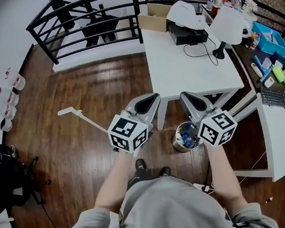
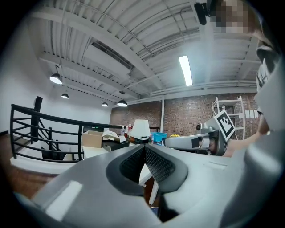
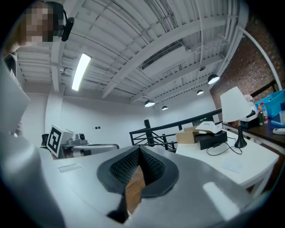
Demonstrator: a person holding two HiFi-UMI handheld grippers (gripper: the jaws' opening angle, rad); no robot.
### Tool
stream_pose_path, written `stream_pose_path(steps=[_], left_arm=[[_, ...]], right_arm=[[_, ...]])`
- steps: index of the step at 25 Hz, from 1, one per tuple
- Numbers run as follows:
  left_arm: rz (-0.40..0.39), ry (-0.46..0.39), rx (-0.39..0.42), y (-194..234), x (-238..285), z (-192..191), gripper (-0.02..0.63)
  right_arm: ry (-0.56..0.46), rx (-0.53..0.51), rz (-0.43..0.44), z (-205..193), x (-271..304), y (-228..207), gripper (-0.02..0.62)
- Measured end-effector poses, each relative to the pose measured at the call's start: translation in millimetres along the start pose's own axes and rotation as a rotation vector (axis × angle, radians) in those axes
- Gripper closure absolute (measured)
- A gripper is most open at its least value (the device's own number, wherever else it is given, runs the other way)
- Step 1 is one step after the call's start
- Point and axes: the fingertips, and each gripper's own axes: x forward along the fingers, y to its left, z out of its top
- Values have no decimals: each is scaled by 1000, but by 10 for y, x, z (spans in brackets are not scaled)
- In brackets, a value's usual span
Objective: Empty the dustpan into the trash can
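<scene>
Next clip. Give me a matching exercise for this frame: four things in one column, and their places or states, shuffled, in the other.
Things
1. trash can
2. cardboard box
3. left gripper
4. keyboard

Places or states
A. jaws shut, nothing between them
B. on the desk at the right edge of the head view
C. on the floor at the near side of the white table
D. on the white table's far corner, by the railing

Pairs: 1-C, 2-D, 3-A, 4-B
</scene>
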Motion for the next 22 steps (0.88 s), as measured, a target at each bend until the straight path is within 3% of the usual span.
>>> stream_pose_path(steps=[22], left_arm=[[-28, -6, -50, -273, 241, 19, 600]], right_arm=[[-17, -112, -28, 193, -232, -33, 597]])
